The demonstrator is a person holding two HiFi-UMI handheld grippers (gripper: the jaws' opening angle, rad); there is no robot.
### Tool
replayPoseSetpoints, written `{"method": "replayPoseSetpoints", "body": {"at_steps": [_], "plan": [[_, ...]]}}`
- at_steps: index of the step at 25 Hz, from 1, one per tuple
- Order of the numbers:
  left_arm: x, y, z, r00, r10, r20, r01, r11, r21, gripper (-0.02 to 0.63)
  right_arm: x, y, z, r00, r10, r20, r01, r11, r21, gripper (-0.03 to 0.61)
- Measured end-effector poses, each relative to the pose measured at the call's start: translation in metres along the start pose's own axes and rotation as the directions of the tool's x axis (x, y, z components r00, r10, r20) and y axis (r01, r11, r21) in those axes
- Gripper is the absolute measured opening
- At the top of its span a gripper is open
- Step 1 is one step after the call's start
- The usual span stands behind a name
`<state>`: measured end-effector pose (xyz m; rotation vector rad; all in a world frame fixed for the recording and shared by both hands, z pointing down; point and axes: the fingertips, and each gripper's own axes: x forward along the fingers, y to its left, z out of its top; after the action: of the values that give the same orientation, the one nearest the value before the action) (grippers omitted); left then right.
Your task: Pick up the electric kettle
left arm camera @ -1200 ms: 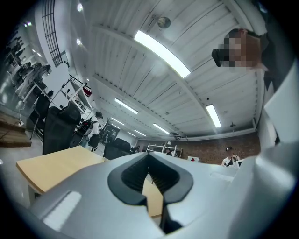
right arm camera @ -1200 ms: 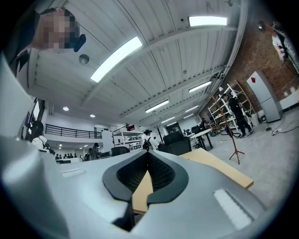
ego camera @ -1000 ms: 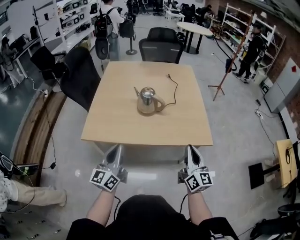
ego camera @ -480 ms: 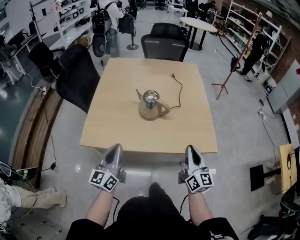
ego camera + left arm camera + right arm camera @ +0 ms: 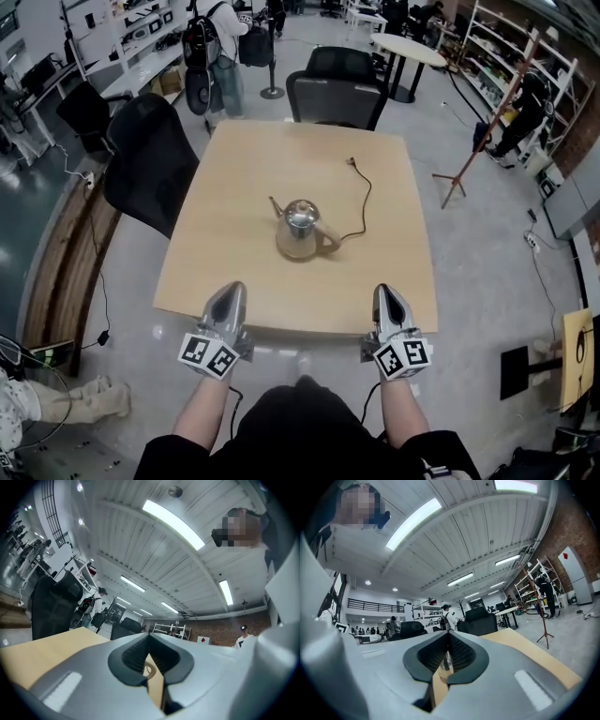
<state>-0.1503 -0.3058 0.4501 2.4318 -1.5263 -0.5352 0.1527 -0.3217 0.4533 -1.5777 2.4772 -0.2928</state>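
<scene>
**A:** so where's the kettle (image 5: 298, 228) sitting, and what are the claws doing?

**B:** It's about mid-table (image 5: 216, 291), upright. The spout (image 5: 275, 204) points back-left and the handle (image 5: 330, 240) sticks out front-right, toward the right gripper (image 5: 386, 292). The left gripper (image 5: 231, 289) and the right one both hover over the near edge, well apart from the kettle. Both are pinched closed with nothing in them, and each one's own view shows the pads meeting.

**A:** how do you reckon it handles?

**B:** My guess is rigid and hard, so it won't squash. The lid (image 5: 299, 216) is shiny metal and the lower body looks smooth, so pads will slip on either. Can't tell if there's water in it. If there is, it's heavy and wants to tip spout-down. The lower part might be glass, so no banging it.

**A:** grab spot?

**B:** The handle, for sure. It's the only narrow part a two-jaw claw can close around, and it faces the right side anyway. I'd open wide first and bite high on the loop, close to the body, so it hangs straight.

**A:** what about the cord (image 5: 361, 202)?

**B:** It runs from the kettle off toward the back right and lies loose on the table. It's limp, so it'll trail and tug a bit on the lift. I can't see whether it parts from a base.
</scene>
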Motion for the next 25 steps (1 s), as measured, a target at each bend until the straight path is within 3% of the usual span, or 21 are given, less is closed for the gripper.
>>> {"method": "replayPoseSetpoints", "body": {"at_steps": [4,16,25], "plan": [[0.016,0.007,-0.008,1.000,0.006,-0.010,-0.006,0.999,-0.039,-0.002,0.015,-0.011,-0.007,1.000,0.005,-0.024,-0.005,1.000,-0.002,0.002],[0.064,0.027,-0.013,0.998,0.056,-0.020,-0.055,0.998,0.004,-0.002,0.066,-0.027,-0.022,0.995,0.061,-0.078,-0.066,0.995,-0.070,0.003],[0.065,0.045,-0.045,0.989,0.100,-0.109,-0.101,0.995,-0.003,-0.002,0.082,-0.030,-0.057,0.982,0.066,-0.175,-0.078,0.995,-0.059,0.012]]}}
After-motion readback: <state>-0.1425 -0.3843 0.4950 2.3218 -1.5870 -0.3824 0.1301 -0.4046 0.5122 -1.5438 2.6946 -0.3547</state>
